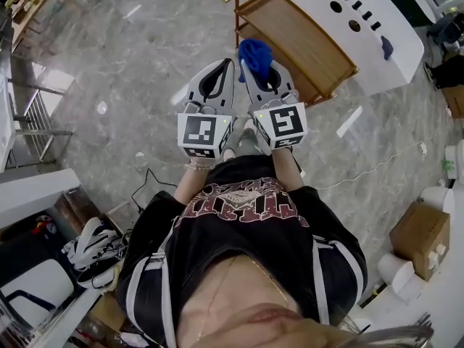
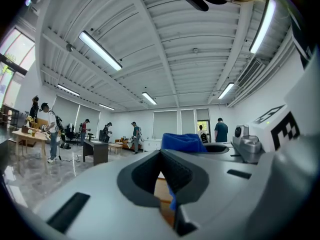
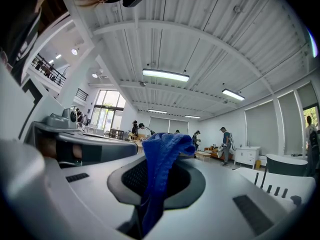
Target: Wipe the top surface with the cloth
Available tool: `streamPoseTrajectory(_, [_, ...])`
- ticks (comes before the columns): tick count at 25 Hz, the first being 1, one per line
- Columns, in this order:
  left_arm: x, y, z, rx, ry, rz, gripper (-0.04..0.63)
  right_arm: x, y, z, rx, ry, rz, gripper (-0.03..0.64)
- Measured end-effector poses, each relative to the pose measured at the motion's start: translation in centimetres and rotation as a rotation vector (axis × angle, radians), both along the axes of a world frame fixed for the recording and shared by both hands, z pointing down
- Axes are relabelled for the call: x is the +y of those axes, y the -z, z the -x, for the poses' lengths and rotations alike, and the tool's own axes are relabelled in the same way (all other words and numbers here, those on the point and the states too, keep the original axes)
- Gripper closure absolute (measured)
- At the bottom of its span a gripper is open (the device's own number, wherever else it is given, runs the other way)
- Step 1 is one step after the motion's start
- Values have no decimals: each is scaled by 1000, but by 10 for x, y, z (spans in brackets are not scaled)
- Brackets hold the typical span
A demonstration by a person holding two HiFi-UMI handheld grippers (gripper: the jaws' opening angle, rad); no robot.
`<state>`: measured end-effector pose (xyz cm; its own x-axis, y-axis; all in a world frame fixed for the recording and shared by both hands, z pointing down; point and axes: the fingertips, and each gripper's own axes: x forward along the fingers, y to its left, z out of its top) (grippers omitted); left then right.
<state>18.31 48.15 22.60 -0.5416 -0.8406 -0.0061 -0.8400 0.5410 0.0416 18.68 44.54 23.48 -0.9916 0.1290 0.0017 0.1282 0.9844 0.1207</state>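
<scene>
Your left gripper [image 1: 229,67] sits just ahead of your chest, jaws closed on nothing. Touching it side by side, your right gripper [image 1: 249,69] pinches the blue cloth [image 1: 256,54], held in the air. The wooden table [image 1: 304,38] stands beyond.

Two grippers were in the person's hands, the left gripper [image 1: 226,67] and the right gripper [image 1: 250,69], carrying two marker cubes [image 1: 204,133], one apiece, and a single blue cloth [image 1: 255,54]. Beyond them stood one wooden table [image 1: 297,38] and one white counter [image 1: 380,46] with two round holes [image 1: 336,7] in its top. One cardboard box [image 1: 420,238] sat on the floor at the right.
</scene>
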Motion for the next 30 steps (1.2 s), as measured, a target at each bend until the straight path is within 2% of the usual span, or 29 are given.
streamPoseTrajectory(10, [-27, 5, 76, -14, 40, 0, 546, -25, 5, 78, -12, 44, -4, 561])
streamPoseTrajectory(19, [-97, 11, 137, -25, 45, 11, 546, -93, 12, 137, -31, 53, 9, 561])
streamPoseTrajectory(30, [-166, 5, 178, -13, 33, 22, 546, -161, 5, 177, -25, 34, 24, 561])
